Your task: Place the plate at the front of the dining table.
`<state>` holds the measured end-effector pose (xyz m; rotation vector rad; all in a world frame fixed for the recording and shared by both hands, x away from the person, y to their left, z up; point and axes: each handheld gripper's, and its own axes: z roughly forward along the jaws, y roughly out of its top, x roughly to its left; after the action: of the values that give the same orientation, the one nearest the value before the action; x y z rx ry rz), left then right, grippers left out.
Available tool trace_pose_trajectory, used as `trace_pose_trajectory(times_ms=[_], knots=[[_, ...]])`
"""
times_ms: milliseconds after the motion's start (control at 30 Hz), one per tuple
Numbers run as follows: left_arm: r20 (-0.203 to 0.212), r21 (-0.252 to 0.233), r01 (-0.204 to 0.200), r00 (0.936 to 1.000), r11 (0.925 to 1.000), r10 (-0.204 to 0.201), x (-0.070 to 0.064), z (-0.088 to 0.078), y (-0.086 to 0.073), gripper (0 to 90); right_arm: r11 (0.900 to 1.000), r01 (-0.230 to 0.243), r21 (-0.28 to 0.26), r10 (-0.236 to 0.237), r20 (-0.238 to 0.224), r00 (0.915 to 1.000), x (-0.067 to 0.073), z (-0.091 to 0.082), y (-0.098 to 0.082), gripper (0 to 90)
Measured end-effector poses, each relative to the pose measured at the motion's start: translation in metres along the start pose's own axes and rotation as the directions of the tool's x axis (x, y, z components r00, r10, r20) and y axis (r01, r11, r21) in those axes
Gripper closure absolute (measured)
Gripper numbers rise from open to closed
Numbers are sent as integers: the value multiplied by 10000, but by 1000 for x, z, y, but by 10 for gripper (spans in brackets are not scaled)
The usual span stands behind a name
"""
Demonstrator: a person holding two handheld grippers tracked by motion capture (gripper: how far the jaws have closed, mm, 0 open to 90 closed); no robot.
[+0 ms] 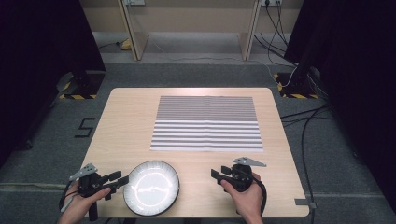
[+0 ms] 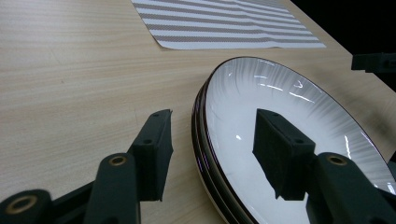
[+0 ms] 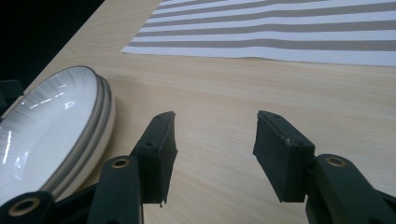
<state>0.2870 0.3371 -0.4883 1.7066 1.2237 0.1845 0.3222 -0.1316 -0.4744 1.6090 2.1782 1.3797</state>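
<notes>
A stack of plates [image 1: 151, 188] sits between the left tool [image 1: 117, 179] and right tool [image 1: 215, 175], near a striped placemat [image 1: 207, 123].

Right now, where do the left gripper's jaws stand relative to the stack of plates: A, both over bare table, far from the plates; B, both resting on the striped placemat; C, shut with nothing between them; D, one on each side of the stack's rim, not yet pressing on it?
D: in the left gripper view, the left gripper has one jaw outside the rim of the stack of plates and one over the top plate, with gaps showing.
</notes>
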Motion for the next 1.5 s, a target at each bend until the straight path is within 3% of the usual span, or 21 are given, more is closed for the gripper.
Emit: trace_pose_trajectory(times_ms=[233,533,700,867,967,1300,1500], knots=[[28,289,71,10000,9996,-72,1,0,0,501,9979,458,462,-431,-575,9974,25,20,4,520],[184,701,162,9997,9974,-175,-2,5,-5,522,9927,693,982,-548,-1436,9881,58,39,4,597],[269,832,-2,9996,9965,-21,-4,6,-4,524,9899,698,1234,-463,-1836,9819,72,48,6,674],[285,1016,-55,9996,9948,26,-5,8,-4,534,9827,770,1683,-431,-1969,9795,82,57,3,705],[272,1062,-139,9996,9943,111,-7,9,-4,547,9763,808,2007,-392,-2030,9784,87,61,-1,769],[-43,1321,-205,9998,9910,212,-8,9,-3,636,9671,852,2396,-475,-1591,9861,92,61,3,841],[-264,1657,-219,9993,9859,267,-9,11,-2,663,9637,153,2667,307,-1675,9854,92,65,3,849]])
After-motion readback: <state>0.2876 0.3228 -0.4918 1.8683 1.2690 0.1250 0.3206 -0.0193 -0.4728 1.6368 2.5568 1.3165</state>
